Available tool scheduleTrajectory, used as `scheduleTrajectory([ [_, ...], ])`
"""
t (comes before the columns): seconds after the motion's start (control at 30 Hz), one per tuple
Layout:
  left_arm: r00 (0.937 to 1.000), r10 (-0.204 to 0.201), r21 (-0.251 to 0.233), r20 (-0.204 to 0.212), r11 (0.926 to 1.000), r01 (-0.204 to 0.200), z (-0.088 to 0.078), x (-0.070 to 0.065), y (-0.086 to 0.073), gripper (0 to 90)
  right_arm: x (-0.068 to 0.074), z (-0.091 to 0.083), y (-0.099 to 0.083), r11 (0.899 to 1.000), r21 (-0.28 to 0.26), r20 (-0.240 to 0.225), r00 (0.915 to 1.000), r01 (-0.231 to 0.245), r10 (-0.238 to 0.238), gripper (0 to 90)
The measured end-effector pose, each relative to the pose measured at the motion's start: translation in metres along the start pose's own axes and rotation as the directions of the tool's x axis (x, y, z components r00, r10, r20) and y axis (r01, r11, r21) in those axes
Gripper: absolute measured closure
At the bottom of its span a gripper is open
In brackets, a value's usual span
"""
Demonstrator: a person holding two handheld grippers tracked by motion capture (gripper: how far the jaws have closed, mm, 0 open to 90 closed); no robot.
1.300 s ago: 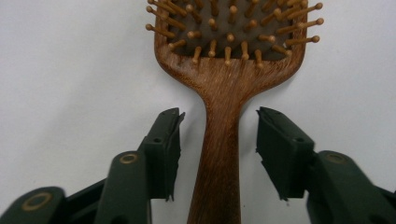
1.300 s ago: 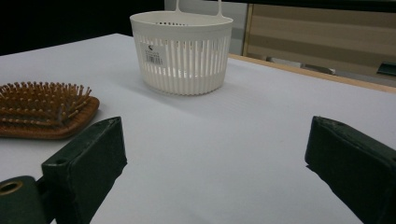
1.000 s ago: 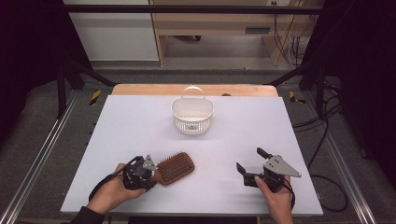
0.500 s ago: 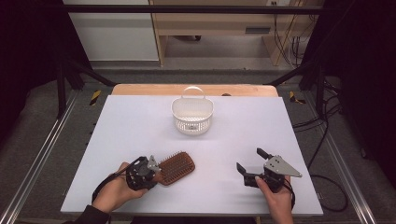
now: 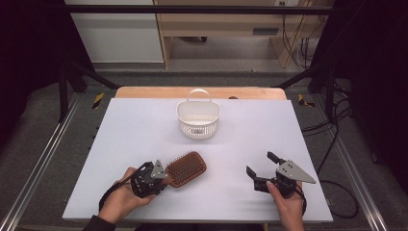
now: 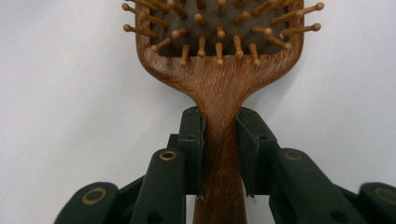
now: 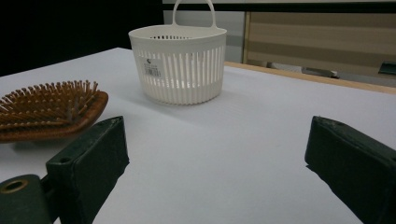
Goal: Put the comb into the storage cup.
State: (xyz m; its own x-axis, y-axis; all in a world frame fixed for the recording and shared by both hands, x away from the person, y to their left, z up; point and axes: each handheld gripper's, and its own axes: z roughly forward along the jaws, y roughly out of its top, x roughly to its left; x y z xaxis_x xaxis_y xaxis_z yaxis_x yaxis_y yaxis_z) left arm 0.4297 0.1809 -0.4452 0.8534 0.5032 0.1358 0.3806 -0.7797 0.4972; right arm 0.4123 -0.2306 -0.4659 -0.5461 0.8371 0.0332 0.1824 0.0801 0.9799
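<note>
High cam overhead; tong cams low, both see hairbrush (image 6: 219,84).

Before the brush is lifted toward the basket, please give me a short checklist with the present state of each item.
1. Left gripper closed on the hairbrush handle: ok, its fingers press both sides of the neck.
2. Handle centred between the fingers: ok.
3. Brush bristles facing up: ok.
4. White basket upright and open at the top: ok.
5. Table between brush and basket free of obstacles: ok.
6. Right gripper out of the way: ok, open and holding nothing, far from the brush.
</note>
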Motion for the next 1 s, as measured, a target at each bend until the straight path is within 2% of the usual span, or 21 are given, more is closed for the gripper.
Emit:
scheduleTrajectory([
  [0.17, 0.9998, 0.0, -0.048, -0.021, 0.9988, -0.001, 0.002, -0.003, 0.006, 72.4, -0.003, -0.001, 0.0, 1.0, -0.008, 0.004, 1.0, -0.009, 0.009, 6.2],
  [0.33, 0.9976, -0.036, -0.105, -0.059, 0.9941, 0.03, 0.001, -0.008, 0.009, 72.4, -0.003, -0.001, 0.0, 1.0, -0.016, 0.002, 0.9998, -0.018, 0.018, 6.2],
  [0.53, 0.9974, -0.042, -0.167, -0.059, 0.9855, 0.032, 0.0, -0.012, 0.01, 72.4, 0.001, -0.001, 0.001, 1.0, -0.018, -0.003, 0.9998, -0.019, 0.019, 6.0],
  [0.77, 0.9948, -0.074, -0.263, -0.071, 0.9632, 0.053, -0.003, -0.014, 0.011, 72.4, 0.006, 0.001, 0.004, 0.998, -0.036, -0.024, 0.9988, -0.044, 0.043, 5.6],
  [0.87, 0.9928, -0.086, -0.303, -0.083, 0.9513, 0.057, -0.003, -0.015, 0.01, 72.4, 0.011, 0.002, 0.007, 0.998, -0.037, -0.035, 0.9985, -0.043, 0.042, 5.2],
  [0.97, 0.9914, -0.097, -0.349, -0.088, 0.9353, 0.06, -0.001, -0.016, 0.008, 72.4, 0.017, 0.005, 0.01, 0.997, -0.048, -0.057, 0.9969, -0.057, 0.054, 4.3],
  [1.0, 0.9909, -0.093, -0.356, -0.097, 0.9331, 0.052, 0.0, -0.016, 0.007, 72.4, 0.02, 0.006, 0.012, 0.997, -0.048, -0.064, 0.9961, -0.063, 0.06, 4.1],
])
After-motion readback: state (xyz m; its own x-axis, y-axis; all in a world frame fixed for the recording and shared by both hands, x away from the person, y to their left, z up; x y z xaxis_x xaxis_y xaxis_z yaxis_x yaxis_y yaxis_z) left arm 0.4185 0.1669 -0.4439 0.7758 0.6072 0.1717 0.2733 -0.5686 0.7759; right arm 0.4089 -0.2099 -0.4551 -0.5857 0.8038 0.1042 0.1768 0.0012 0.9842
